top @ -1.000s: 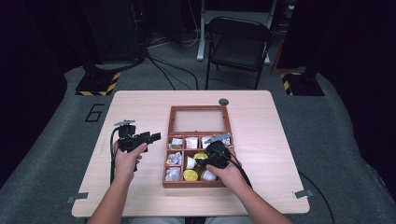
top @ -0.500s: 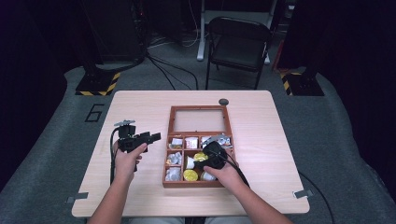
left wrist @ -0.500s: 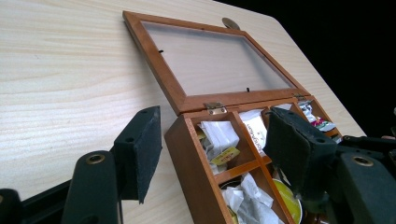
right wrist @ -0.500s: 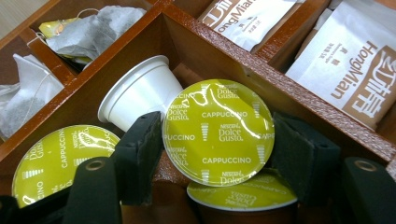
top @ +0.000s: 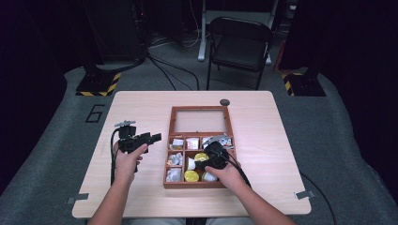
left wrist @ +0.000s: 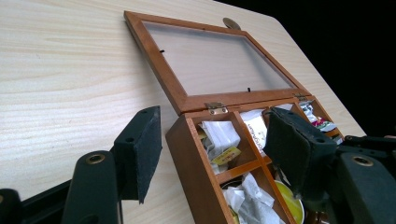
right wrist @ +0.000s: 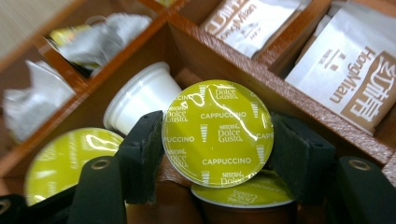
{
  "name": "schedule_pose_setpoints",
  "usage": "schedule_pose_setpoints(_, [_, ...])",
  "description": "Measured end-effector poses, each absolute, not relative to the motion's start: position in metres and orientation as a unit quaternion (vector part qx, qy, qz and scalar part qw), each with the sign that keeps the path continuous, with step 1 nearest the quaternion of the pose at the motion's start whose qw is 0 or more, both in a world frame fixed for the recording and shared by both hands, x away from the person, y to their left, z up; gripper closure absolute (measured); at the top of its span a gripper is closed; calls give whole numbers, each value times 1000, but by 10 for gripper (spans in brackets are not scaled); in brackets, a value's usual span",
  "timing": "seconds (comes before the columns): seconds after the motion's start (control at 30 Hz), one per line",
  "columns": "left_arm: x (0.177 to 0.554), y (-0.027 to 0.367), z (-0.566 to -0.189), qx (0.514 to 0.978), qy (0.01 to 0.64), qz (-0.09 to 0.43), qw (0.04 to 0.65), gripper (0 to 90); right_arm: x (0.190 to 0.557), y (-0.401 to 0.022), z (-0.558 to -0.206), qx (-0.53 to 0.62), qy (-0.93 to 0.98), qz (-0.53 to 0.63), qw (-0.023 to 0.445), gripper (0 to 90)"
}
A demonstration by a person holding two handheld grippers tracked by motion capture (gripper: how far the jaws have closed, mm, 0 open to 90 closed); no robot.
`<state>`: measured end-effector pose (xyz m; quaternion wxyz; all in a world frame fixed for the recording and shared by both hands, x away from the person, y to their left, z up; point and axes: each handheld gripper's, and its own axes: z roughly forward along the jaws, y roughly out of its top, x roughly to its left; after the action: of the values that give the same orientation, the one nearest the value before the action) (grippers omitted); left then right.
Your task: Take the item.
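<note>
A wooden compartment box (top: 167, 154) lies on the table with its glass lid (top: 199, 121) folded flat behind it. My right gripper (top: 201, 164) reaches into a front compartment. Its jaws have just been closing and its pads now press both sides of a Dolce Gusto cappuccino capsule (right wrist: 217, 133) with a yellow-green foil lid, tilted up on edge. Beside it lie a white capsule (right wrist: 140, 95) on its side and two more green-lidded ones (right wrist: 60, 158). My left gripper (top: 155, 137) hovers open left of the box, nothing between its pads (left wrist: 140, 149); the box corner (left wrist: 187, 149) lies beyond them.
Paper sachets (right wrist: 355, 70) fill the back compartments and crumpled tea bags (left wrist: 247, 198) the left ones. A small dark round object (top: 225, 101) sits near the table's far edge. A folding chair (top: 239, 42) stands behind the table. Bare tabletop (top: 136, 108) lies to the left.
</note>
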<state>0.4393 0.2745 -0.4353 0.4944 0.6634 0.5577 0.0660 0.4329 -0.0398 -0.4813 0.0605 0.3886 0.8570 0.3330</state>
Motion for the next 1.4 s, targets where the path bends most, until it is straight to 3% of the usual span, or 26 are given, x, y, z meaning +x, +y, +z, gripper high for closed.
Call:
schedule_pose_setpoints(0.33, [439,275,-435,666,554,70,495,361,425,-45,-443,362,861,349,79,371])
schedule_pose_setpoints(0.53, [438,276,-434,660,560,65,497,362,433,-89,-426,393,842,350,116,371])
schedule_pose_setpoints(0.97, [439,276,-435,662,560,67,494,363,452,-196,-436,512,775,330,167,371])
schedule_pose_setpoints(1.4, [439,276,-437,665,560,69,489,363,457,-240,-461,568,740,306,190,371])
